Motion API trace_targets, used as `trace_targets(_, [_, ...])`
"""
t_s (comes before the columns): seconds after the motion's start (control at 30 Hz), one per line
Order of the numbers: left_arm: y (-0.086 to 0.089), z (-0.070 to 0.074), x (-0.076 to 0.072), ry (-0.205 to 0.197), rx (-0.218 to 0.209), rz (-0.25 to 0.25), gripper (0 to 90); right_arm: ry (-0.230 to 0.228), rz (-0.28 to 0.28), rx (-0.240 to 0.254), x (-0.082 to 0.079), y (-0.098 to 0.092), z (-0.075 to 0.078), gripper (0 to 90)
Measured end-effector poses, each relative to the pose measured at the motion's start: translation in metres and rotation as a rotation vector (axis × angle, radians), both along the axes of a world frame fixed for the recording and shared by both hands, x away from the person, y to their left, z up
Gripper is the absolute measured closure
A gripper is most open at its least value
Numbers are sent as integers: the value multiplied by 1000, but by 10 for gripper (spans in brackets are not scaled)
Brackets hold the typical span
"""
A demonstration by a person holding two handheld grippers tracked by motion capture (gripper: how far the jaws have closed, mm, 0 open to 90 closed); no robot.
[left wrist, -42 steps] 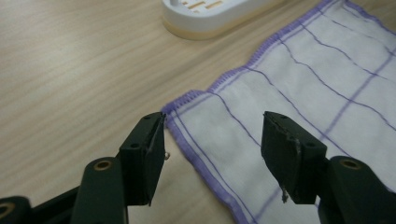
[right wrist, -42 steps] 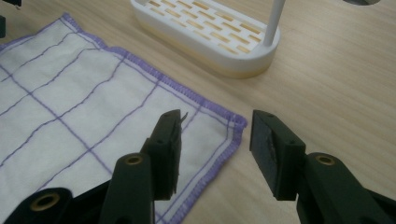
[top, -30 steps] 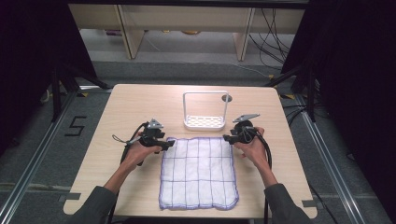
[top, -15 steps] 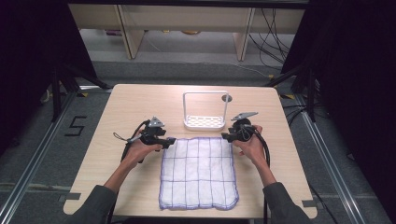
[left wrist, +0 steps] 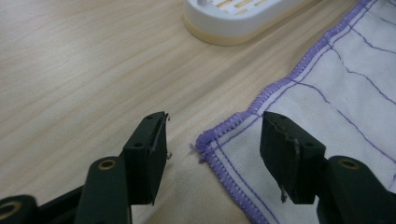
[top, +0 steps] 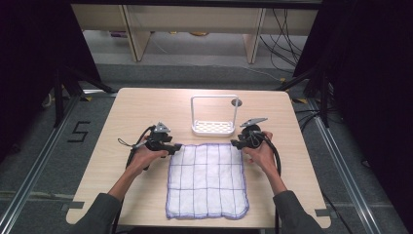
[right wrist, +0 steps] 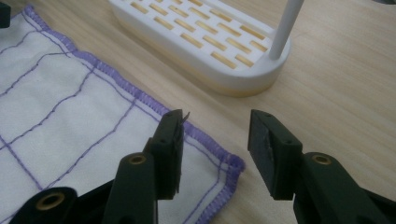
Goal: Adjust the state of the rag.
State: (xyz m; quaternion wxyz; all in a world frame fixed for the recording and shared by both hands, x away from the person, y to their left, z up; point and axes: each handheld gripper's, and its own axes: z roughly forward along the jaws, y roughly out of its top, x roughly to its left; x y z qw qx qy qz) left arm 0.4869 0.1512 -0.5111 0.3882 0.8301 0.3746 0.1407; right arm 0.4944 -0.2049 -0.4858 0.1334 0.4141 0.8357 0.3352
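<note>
From the cloth (top: 207,179), bare bench (top: 122,112) lies open at nine and three o'clock and along the far edge. At twelve o'clock the white rack (top: 213,127), with its upright hoop, stands just beside the cloth's far hem, blocking passage there.

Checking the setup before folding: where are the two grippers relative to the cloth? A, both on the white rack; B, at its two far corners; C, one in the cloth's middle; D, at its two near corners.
B: the left gripper and right gripper sit at the cloth's far corners, by the rack.
</note>
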Motion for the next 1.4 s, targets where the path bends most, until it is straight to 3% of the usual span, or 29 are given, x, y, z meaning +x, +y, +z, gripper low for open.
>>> trace_targets(0.13, [-3,-1,-1,-9,-3,-20,452,6,1,0,0,2,-4,569])
trace_targets(0.23, [-6,-3,-1,-7,23,-38,484,28,-6,-25,1,1,-5,577])
trace_targets(0.33, [-8,-6,0,-8,26,-53,530,15,-10,-34,3,-2,-12,600])
trace_targets(0.4, [-8,-6,-1,-8,22,-60,568,43,-11,-39,2,-4,-11,638])
trace_targets(0.5, [-8,-6,-1,-2,10,-71,646,14,2,-31,4,-6,-14,718])
trace_targets(0.6, [-9,-6,-2,-2,5,-88,726,40,13,-29,2,-7,-13,813])
trace_targets(0.63, [-9,-6,-2,-1,2,-93,752,29,13,-15,2,-6,-15,839])
trace_targets(0.73, [-10,-6,-3,-7,-5,-94,821,10,29,-25,1,-5,-15,865])
trace_targets(0.93, [-5,0,-4,-34,-18,-82,841,4,44,-12,-1,-8,-5,875])
trace_targets(0.97, [-5,2,-4,-44,-18,-83,841,2,32,10,-1,-8,-4,876])
trace_targets(1.07, [-4,6,-5,-59,-23,-82,844,-25,41,14,-2,-10,0,876])
trace_targets(1.13, [-5,8,-6,-74,-28,-75,844,-9,38,13,-4,-11,6,877])
trace_targets(1.17, [-5,10,-6,-76,-13,-83,844,-29,39,22,-4,-10,5,877])
trace_targets(1.23, [-6,12,-7,-83,-28,-80,844,-44,44,30,-5,-10,7,877])
trace_targets(1.37, [-6,18,-8,-104,-27,-89,844,-43,47,19,-7,-13,15,877])
trace_targets(1.4, [-5,20,-8,-102,-29,-89,844,-77,38,46,-6,-13,14,877])
